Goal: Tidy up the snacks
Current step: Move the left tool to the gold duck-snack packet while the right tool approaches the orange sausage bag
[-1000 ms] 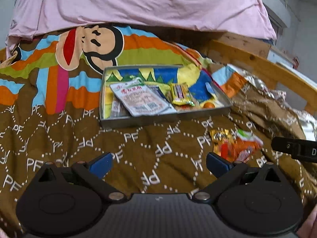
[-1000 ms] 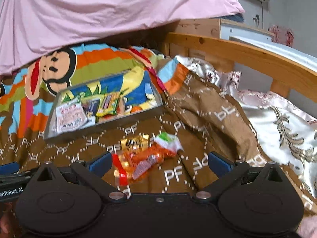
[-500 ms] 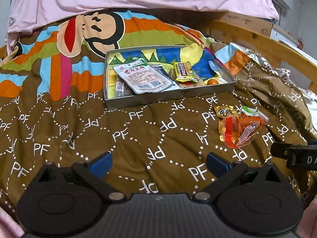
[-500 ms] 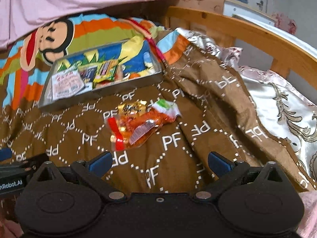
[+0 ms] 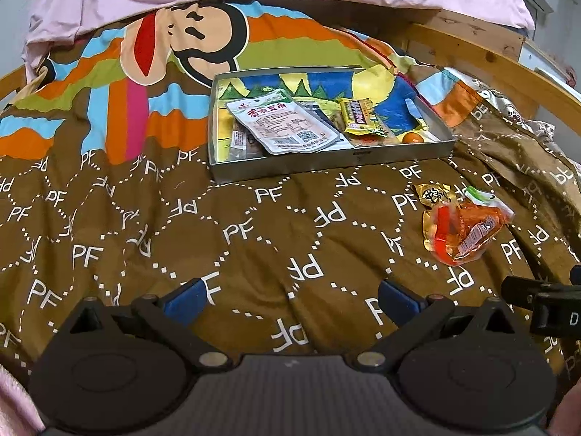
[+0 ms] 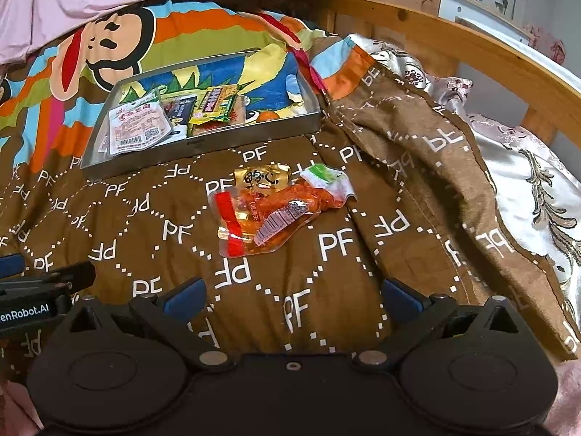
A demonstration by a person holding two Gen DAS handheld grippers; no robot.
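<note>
Lying ahead of the wide-open right hand-held gripper (image 6: 292, 299), snack packets (image 6: 270, 212) touch nothing.

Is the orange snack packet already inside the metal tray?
No, the orange snack packet lies on the brown blanket, apart from the metal tray.

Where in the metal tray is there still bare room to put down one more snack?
The tray has bare floor along its back wall and in its right back corner, behind the yellow bar. The front half is crowded: the white packet, darker packets beneath it and a small orange ball.
</note>
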